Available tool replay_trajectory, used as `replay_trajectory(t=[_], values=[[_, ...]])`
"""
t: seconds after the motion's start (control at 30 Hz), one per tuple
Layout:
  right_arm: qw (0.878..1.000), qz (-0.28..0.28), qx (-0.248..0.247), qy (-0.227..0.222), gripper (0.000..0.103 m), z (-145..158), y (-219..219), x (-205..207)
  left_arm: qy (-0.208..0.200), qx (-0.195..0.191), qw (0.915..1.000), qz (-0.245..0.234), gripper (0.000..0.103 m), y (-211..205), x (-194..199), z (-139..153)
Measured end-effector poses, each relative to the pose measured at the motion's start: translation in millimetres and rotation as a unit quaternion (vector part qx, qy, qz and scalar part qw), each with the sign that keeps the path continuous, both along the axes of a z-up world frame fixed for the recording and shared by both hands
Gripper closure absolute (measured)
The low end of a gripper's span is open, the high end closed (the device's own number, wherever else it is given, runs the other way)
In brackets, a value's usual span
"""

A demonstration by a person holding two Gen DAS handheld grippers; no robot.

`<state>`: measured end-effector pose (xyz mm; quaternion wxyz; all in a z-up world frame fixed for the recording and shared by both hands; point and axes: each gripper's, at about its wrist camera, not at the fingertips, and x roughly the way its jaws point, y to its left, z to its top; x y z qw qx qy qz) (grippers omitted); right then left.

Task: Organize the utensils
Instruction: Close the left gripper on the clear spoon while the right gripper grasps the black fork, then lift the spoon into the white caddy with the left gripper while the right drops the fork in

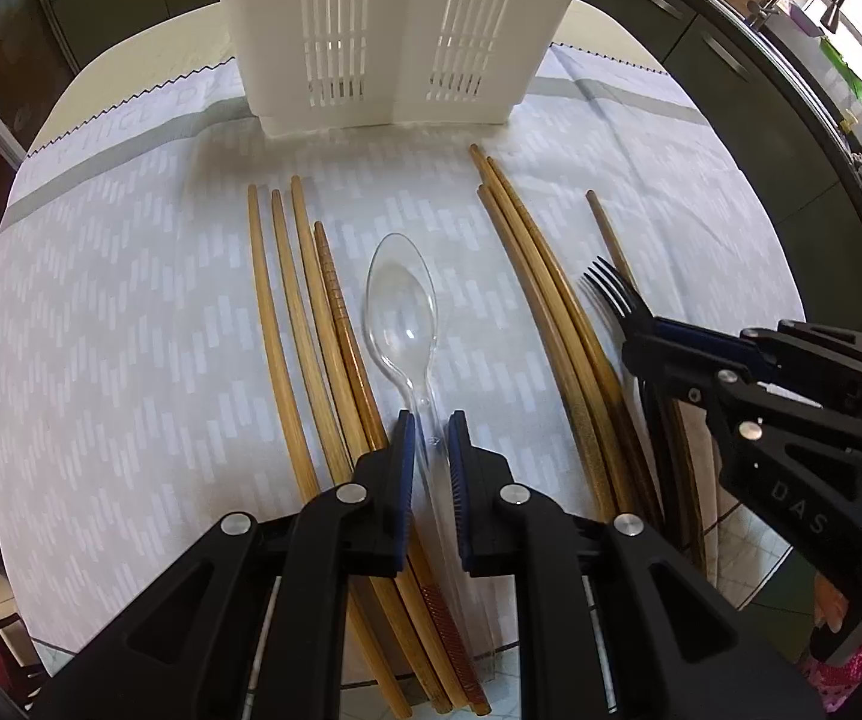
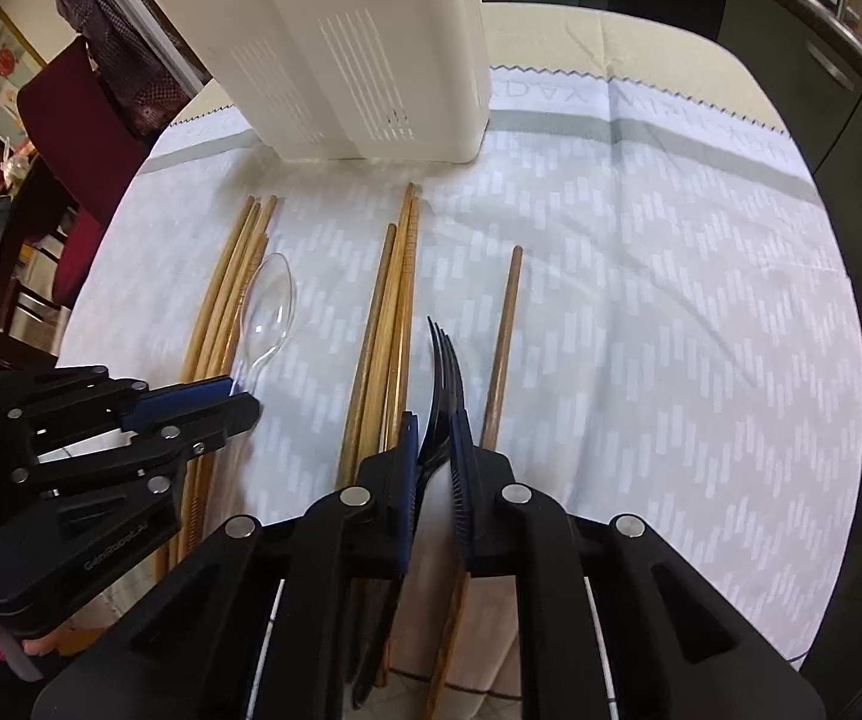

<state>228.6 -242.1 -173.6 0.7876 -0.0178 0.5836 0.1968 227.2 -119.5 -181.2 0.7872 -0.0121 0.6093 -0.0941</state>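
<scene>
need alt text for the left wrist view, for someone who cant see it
The left gripper straddles the handle of a clear plastic spoon lying on a patterned cloth, with wooden chopsticks on either side. Right of it, the right gripper holds a black fork; a white slotted utensil caddy stands behind.

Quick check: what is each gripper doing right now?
Left gripper: straddles the clear spoon handle, grip unclear.
Right gripper: shut on the black fork.

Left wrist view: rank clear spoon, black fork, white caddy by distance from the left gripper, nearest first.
1. clear spoon: handle between the left gripper's fingers, centre.
2. black fork: to the right, at the right gripper.
3. white caddy: far end of the cloth, straight ahead.
</scene>
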Motion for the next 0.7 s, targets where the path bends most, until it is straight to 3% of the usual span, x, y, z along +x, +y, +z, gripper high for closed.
replay_trajectory(t=[0.1,0.27,0.53,0.7], values=[[1.0,-0.002,0.002,-0.007,0.096,1,0,1,-0.001,-0.01,0.9999,0.005,0.092,4,-1,0],[0.998,-0.011,0.057,-0.026,0.096,21,-18,-7,-0.013,-0.033,0.9993,0.012,0.093,15,-5,8],[0.982,-0.023,0.163,-0.095,0.097,65,-43,-27,-0.095,-0.051,0.9942,0.005,0.094,25,-17,58],[0.971,-0.023,0.2,-0.132,0.097,98,-51,-38,-0.148,-0.054,0.9875,-0.002,0.094,26,-29,93]])
